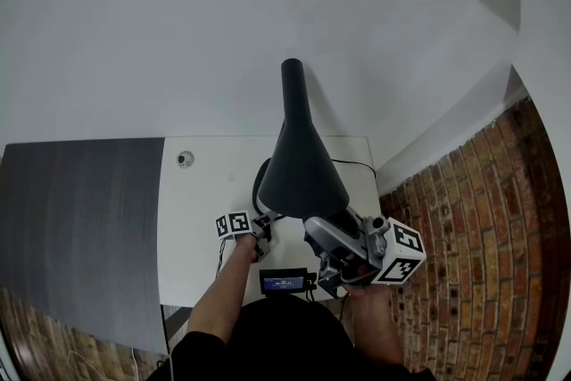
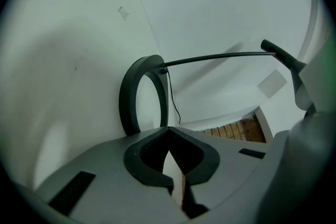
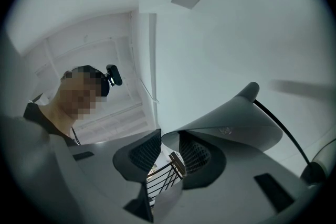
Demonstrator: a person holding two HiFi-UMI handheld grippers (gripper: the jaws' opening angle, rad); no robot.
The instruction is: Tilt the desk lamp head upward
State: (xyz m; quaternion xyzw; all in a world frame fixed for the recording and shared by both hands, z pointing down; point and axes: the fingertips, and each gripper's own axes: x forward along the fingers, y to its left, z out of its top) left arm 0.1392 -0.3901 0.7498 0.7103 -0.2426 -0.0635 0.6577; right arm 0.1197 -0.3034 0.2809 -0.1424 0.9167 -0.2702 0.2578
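Jaws of my right gripper (image 3: 163,157) stand apart at the desk lamp head (image 3: 236,123); left gripper (image 2: 169,136) jaws together, empty. I judge the tilting not yet done.

White counter (image 1: 201,219) sits under the left claw (image 1: 259,241). Dark grey panel (image 1: 80,227) is well left of that claw and butts the counter's left edge. Small round fitting (image 1: 185,159) is on the counter, left of the claw and further back. Black box with blue display (image 1: 284,282) is just nearside of it. Brick wall (image 1: 482,263) is right of the right claw (image 3: 169,150), with a black railing (image 3: 160,178) beyond it.
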